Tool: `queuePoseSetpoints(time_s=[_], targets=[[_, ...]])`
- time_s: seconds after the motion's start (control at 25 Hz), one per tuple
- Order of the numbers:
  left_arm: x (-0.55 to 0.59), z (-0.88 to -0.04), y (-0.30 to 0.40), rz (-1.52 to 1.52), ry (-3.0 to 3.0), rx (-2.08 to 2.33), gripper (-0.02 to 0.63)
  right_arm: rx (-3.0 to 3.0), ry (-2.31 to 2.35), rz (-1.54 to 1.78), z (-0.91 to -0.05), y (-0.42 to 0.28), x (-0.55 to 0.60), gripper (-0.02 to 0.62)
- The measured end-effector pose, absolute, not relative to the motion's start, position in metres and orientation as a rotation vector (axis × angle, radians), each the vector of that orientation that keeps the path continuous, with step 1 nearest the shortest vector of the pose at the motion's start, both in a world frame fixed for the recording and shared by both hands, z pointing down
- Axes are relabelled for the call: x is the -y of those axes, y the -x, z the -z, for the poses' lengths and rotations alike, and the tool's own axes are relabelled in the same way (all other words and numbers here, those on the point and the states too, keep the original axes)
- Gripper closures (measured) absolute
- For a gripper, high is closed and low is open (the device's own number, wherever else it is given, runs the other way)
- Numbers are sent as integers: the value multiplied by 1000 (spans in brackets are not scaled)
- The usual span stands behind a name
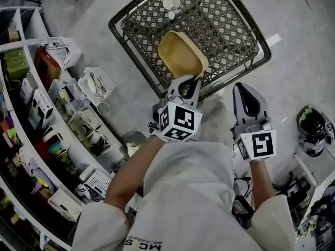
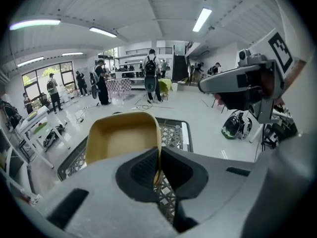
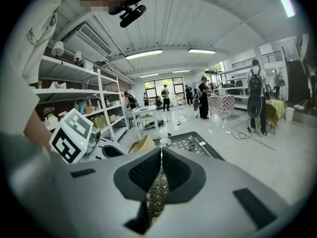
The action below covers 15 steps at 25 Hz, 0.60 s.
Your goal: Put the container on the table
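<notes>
A tan, shallow container [image 1: 180,51] is tilted over the near edge of the dark lattice table [image 1: 230,30]. My left gripper [image 1: 194,79] is shut on its near rim. In the left gripper view the jaws pinch the right wall of the container [image 2: 119,135], with the table [image 2: 174,132] beneath it. I cannot tell whether the container touches the table. My right gripper [image 1: 244,88] hangs to the right, off the table's near corner, shut with nothing in it. The right gripper view shows its pads pressed together [image 3: 161,155] and the container [image 3: 142,144] to the left.
A white cup [image 1: 171,4] stands at the table's far side. White shelves [image 1: 36,124] crowded with baskets and boxes run along the left. A dark bag [image 1: 313,124] lies on the floor at the right. Several people [image 2: 150,78] stand far off in the hall.
</notes>
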<state>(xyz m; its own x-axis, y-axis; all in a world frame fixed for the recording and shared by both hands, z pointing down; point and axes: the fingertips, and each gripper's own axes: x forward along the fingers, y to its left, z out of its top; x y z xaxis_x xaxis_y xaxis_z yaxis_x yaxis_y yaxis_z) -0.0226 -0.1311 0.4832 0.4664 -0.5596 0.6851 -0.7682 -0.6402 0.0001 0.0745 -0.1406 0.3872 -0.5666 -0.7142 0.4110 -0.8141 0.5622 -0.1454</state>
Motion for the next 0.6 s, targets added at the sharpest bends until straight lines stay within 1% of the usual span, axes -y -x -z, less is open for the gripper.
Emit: queuePoseSetpoints(time_s=[0.6], targets=[[135,-586,19,-1191,-2333,1019,572,2511,-1161,-513,-445,-60,165,574]])
